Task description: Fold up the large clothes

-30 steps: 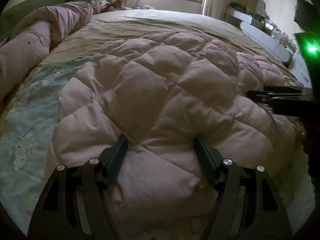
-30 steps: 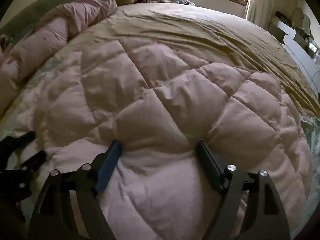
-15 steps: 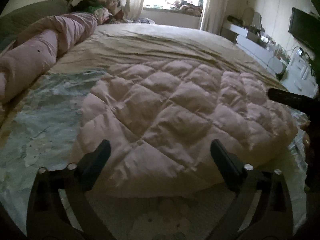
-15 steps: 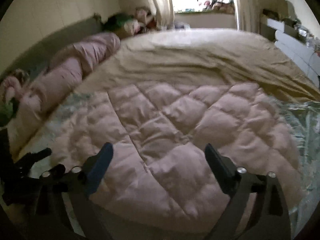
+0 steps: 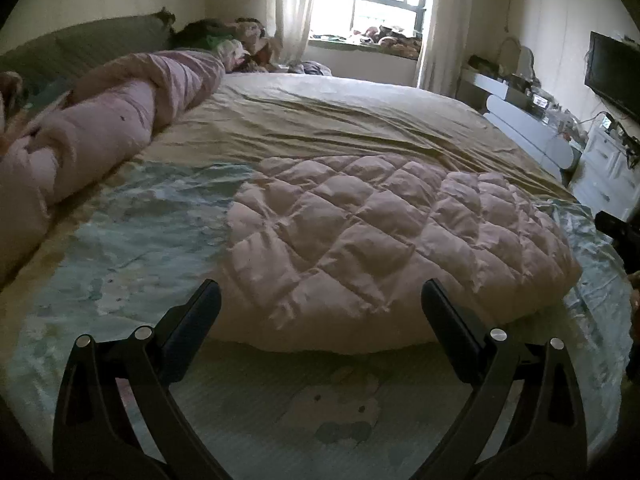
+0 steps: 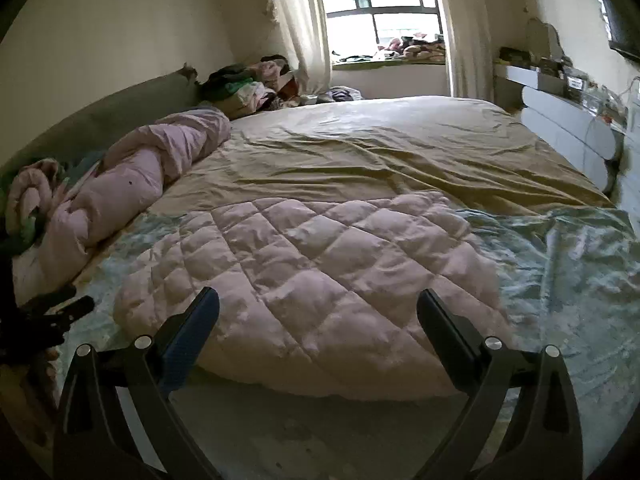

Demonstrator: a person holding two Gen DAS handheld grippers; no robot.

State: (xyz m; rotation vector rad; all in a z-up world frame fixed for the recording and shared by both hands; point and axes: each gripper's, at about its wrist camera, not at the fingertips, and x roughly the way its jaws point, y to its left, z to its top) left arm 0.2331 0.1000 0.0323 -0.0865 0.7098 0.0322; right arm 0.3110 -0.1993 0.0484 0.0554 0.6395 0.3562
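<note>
Both hand-held grippers, left (image 5: pixel 320 320) and right (image 6: pixel 318 320), have just opened wide and hold nothing, apparently releasing the folded pink quilted garment (image 5: pixel 380 240) lying flat on the bed (image 5: pixel 340 120)

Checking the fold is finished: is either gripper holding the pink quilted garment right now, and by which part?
Nothing is held. The left gripper and right gripper are both open, clear of the folded pink quilted garment, which lies on the bed.
</note>
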